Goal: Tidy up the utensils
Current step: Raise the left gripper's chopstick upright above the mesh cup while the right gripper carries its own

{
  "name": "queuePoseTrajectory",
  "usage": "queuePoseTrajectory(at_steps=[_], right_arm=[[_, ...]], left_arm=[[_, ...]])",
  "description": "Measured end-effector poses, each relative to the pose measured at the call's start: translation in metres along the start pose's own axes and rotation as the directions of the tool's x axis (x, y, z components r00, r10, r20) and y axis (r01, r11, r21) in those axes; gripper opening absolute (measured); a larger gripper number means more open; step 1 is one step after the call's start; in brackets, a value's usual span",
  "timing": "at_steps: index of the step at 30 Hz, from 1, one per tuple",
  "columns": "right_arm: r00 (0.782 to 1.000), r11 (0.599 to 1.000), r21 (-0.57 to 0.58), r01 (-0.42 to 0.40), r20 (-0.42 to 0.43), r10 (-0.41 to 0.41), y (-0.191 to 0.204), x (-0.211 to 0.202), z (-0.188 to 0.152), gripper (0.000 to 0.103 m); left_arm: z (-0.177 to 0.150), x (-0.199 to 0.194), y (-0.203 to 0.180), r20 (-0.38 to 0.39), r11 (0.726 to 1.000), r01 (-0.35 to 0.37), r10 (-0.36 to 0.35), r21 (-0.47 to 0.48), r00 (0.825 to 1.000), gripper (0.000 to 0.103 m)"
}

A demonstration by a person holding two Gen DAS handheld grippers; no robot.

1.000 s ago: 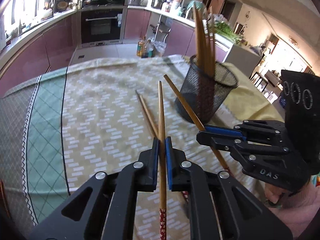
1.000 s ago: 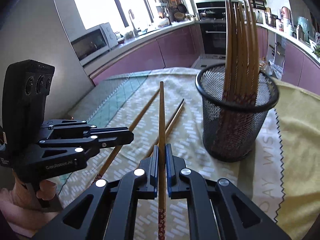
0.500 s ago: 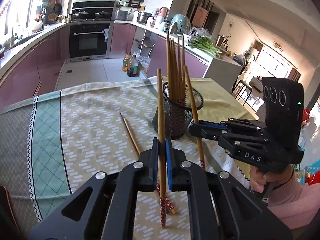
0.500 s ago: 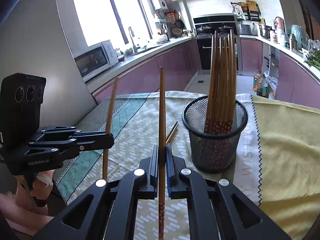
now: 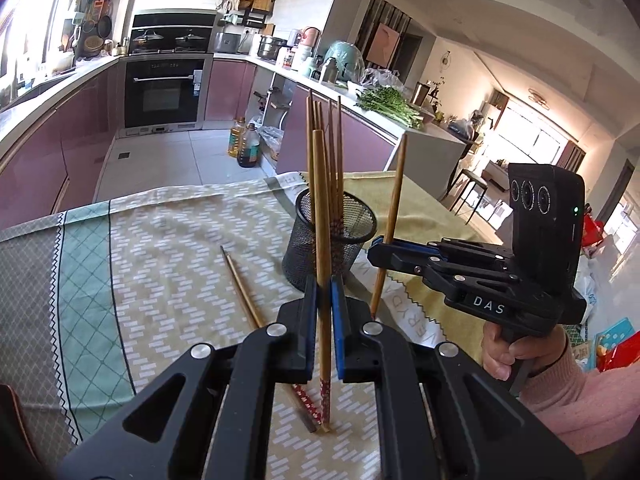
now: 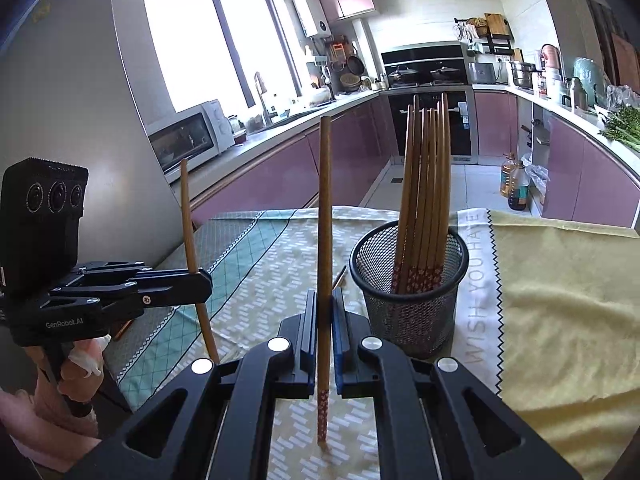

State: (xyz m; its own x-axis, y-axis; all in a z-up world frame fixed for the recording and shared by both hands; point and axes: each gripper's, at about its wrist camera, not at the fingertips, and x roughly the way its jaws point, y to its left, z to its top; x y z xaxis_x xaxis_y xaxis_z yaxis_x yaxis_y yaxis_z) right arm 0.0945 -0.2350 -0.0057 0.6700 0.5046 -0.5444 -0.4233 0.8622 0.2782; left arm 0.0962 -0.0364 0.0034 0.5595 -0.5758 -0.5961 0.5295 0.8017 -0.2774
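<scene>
Left gripper [image 5: 324, 292] – right gripper [image 6: 325, 308] – each clamps slim wooden chopstick [image 5: 320, 216].

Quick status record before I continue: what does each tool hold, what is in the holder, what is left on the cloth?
left tool: shut on a chopstick, held near upright, patterned end down
right tool: shut on a second chopstick, also near upright, patterned end down
mesh holder: upright on the tablecloth, holds a bundle of chopsticks, patterned ends down
loose chopstick: one lying flat on the cloth, left of the holder in the left wrist view
held sticks: both outside the holder
</scene>
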Motion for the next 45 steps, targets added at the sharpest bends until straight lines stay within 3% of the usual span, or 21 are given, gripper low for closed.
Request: queuePoseTrajectory(at_steps=[45], right_arm=[[0.993,0.999,-0.033,0.039,0.117,-0.035,-0.012,-0.032,0.029,0.006]], left_arm=[[0.046,0.014,-0.029,0.057,0.995,0.028,-0.033,0.092,0.998,0.008]])
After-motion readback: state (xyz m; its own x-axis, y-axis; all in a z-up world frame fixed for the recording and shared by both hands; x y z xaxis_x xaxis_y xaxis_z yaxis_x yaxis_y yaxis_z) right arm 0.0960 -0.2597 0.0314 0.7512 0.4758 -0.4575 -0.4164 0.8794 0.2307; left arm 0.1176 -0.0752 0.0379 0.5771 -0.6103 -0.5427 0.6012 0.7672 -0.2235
